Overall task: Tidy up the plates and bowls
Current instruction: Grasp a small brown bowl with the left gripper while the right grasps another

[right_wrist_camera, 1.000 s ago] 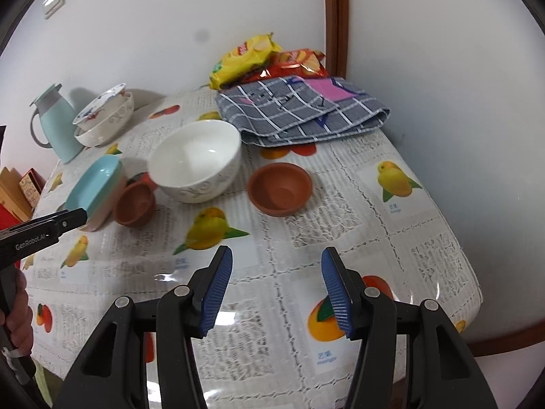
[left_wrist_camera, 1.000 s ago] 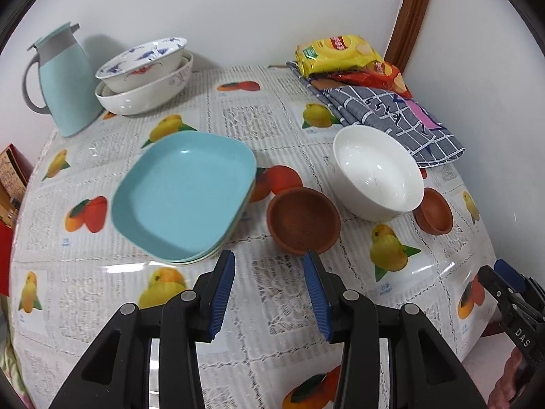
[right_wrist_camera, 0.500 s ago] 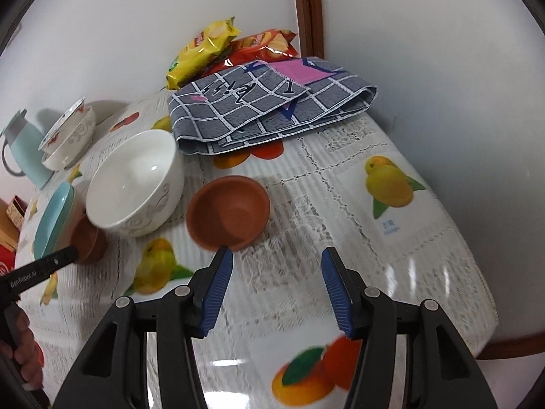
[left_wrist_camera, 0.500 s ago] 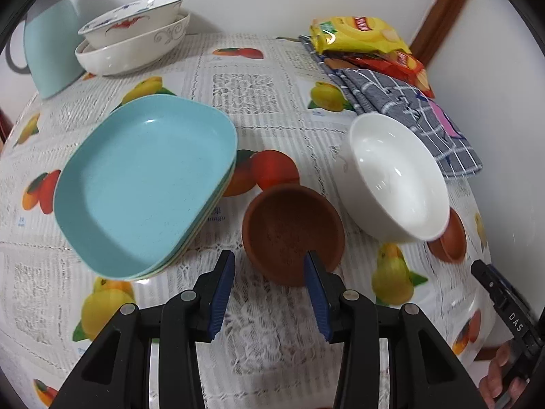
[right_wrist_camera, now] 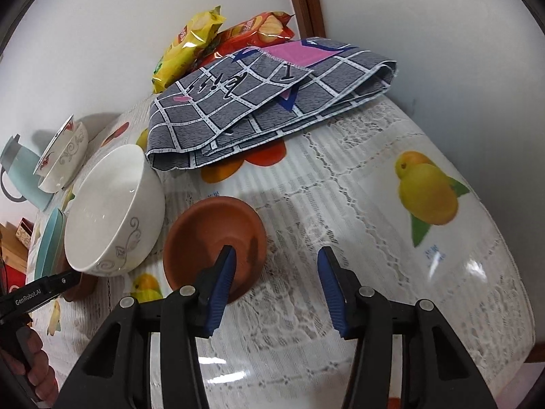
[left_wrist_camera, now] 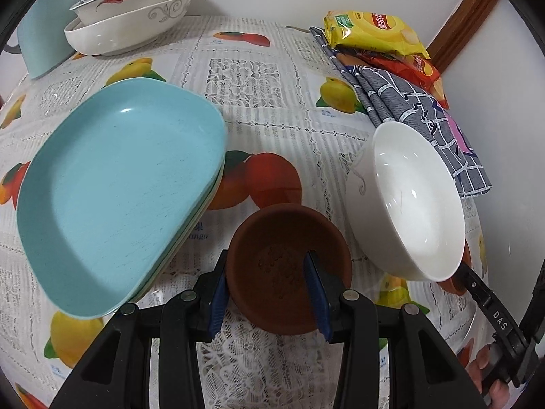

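Observation:
In the left wrist view my left gripper (left_wrist_camera: 267, 284) is open and straddles the near rim of a small brown bowl (left_wrist_camera: 282, 245): one finger is outside its left wall, the other inside. A stack of light blue plates (left_wrist_camera: 115, 184) lies to its left and a white bowl (left_wrist_camera: 414, 197) to its right. In the right wrist view my right gripper (right_wrist_camera: 276, 281) is open, its left finger (right_wrist_camera: 221, 276) inside a second brown bowl (right_wrist_camera: 211, 231). The white bowl (right_wrist_camera: 112, 208) stands left of it.
Two stacked patterned bowls (left_wrist_camera: 133, 24) and a light blue jug (left_wrist_camera: 41, 44) stand at the far left. A folded checked cloth (right_wrist_camera: 269, 102) and snack bags (right_wrist_camera: 190, 41) lie at the far right by the wall. The table's edge is near on the right.
Both grippers have moved forward and down. The left one has come around the first brown bowl's rim; the right one has reached the second brown bowl. Nothing has been lifted.

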### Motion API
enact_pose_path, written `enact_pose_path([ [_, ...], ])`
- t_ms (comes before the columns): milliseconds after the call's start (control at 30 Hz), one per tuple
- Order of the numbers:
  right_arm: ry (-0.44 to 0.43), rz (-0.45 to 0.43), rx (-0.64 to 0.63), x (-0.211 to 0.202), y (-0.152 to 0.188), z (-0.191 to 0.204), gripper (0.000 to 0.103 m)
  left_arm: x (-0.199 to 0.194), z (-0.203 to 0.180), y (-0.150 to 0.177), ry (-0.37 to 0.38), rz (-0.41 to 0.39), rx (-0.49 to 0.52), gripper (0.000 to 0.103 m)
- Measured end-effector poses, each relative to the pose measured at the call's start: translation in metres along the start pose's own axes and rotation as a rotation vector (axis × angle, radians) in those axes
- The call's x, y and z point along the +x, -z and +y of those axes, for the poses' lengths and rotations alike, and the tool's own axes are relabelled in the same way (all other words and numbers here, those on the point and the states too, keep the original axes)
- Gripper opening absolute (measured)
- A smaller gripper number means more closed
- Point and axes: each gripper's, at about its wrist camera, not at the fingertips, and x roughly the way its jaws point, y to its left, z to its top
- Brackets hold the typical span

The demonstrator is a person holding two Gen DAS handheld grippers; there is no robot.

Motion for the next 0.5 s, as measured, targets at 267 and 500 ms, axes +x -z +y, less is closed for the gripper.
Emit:
enact_pose_path([
  [267,-0.015,0.011,-0.037,0.013,-0.004,0.013,0.016,0.001,0.002,-0.002,-0.023,-0.004,-0.013,0.022],
  [500,-0.034,-0.016,-0.009,0.006,0.003,0.012,0.012,-0.006,0.009,0.002,0.013,-0.006,-0.034,0.01],
])
